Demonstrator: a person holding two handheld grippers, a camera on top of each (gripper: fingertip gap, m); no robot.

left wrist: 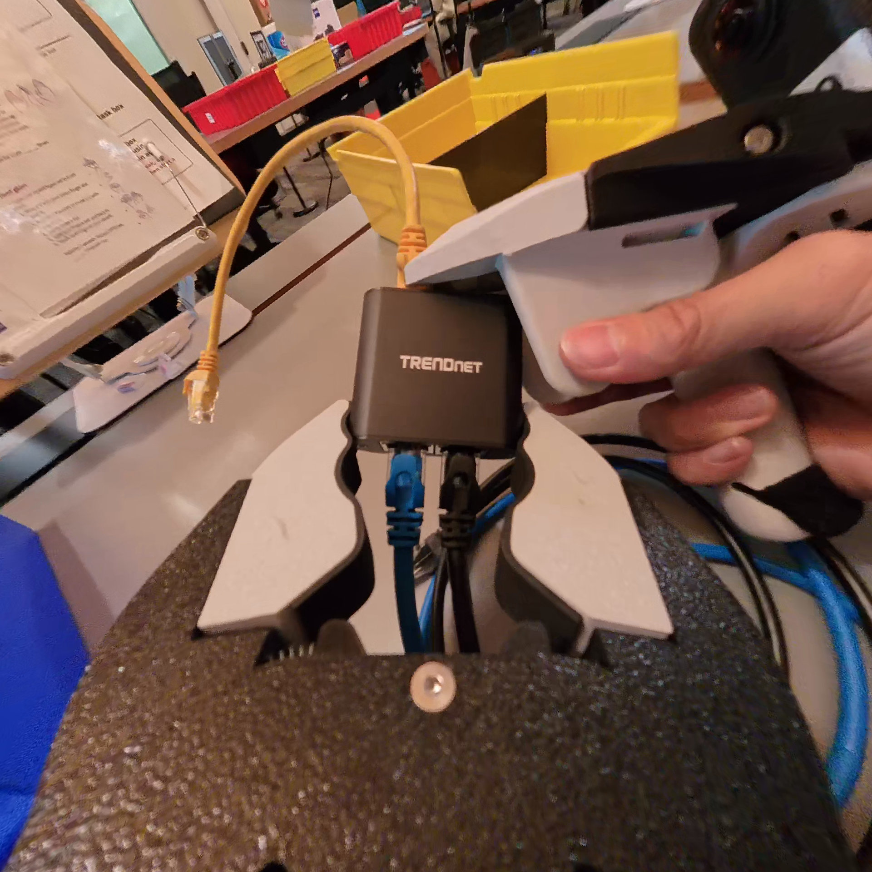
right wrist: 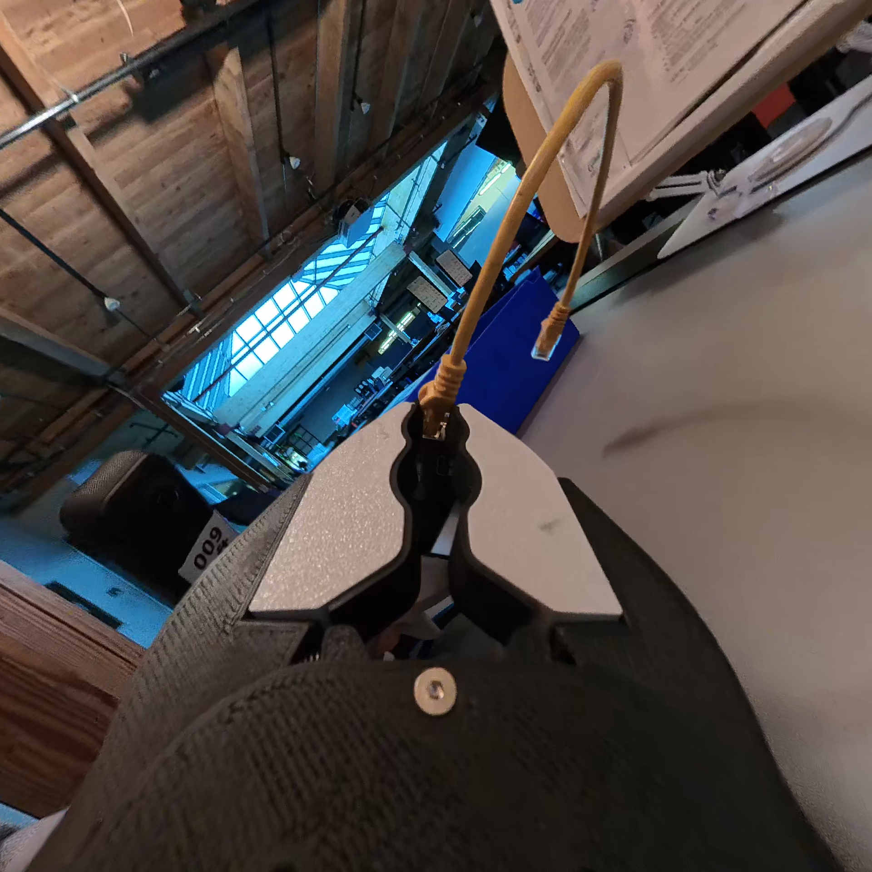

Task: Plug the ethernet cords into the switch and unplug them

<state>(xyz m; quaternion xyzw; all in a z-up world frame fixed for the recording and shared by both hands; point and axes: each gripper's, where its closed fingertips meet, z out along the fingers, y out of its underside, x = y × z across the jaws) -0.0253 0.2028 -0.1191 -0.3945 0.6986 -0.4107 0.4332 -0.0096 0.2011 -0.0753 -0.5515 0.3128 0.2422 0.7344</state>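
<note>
My left gripper point(left wrist: 436, 424) is shut on a small black switch point(left wrist: 436, 365) and holds it above the table. A blue cord point(left wrist: 403, 500) and a black cord point(left wrist: 457, 500) are plugged into its near side. My right gripper point(left wrist: 453, 269) comes in from the right at the switch's far side, held by a person's hand point(left wrist: 736, 358). It is shut on the plug of a short yellow cord point(left wrist: 292, 155). In the right wrist view the gripper point(right wrist: 436, 424) grips that plug point(right wrist: 441, 401), and the yellow cord point(right wrist: 514, 207) arches up. Its free plug point(right wrist: 547, 337) hangs loose, as the left wrist view point(left wrist: 203, 387) also shows.
A yellow bin point(left wrist: 519, 122) stands behind the switch on the grey table point(left wrist: 141, 472). An instruction board point(left wrist: 85, 179) on a white stand is at the left. A blue bin point(right wrist: 509, 358) sits at the table's edge. Blue and black cord loops point(left wrist: 830, 613) lie at the right. Across from one pair of fingers to the other is roughly 4 cm.
</note>
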